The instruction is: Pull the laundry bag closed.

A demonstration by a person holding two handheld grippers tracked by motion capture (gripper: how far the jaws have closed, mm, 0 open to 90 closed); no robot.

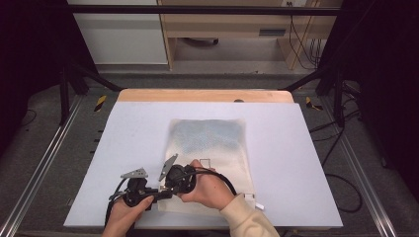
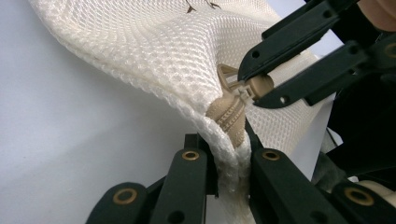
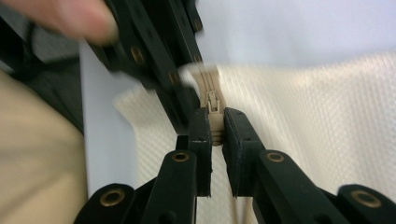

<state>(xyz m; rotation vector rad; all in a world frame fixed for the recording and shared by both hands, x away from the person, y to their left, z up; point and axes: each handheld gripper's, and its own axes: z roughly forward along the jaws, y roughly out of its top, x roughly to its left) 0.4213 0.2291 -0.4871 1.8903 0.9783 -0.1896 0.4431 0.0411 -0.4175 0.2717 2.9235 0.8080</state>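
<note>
A cream mesh bag (image 1: 210,148) lies flat on the white table (image 1: 296,163), its near-left corner lifted. My left gripper (image 1: 156,193) is shut on that corner, and in the left gripper view its jaws (image 2: 229,161) pinch the mesh edge just below the tan zipper end (image 2: 231,114). My right gripper (image 1: 165,188) meets it from the right, shut on the zipper pull (image 2: 247,86). In the right gripper view its jaws (image 3: 216,128) clamp the tan zipper pull (image 3: 214,105), with the left gripper (image 3: 180,88) close beside it on the bag's end.
A wooden strip (image 1: 205,95) runs along the table's far edge. Metal frame rails (image 1: 44,158) flank the table, and cables (image 1: 346,182) lie on the floor at the right. A small white tag (image 1: 257,204) sticks out at the bag's near-right corner.
</note>
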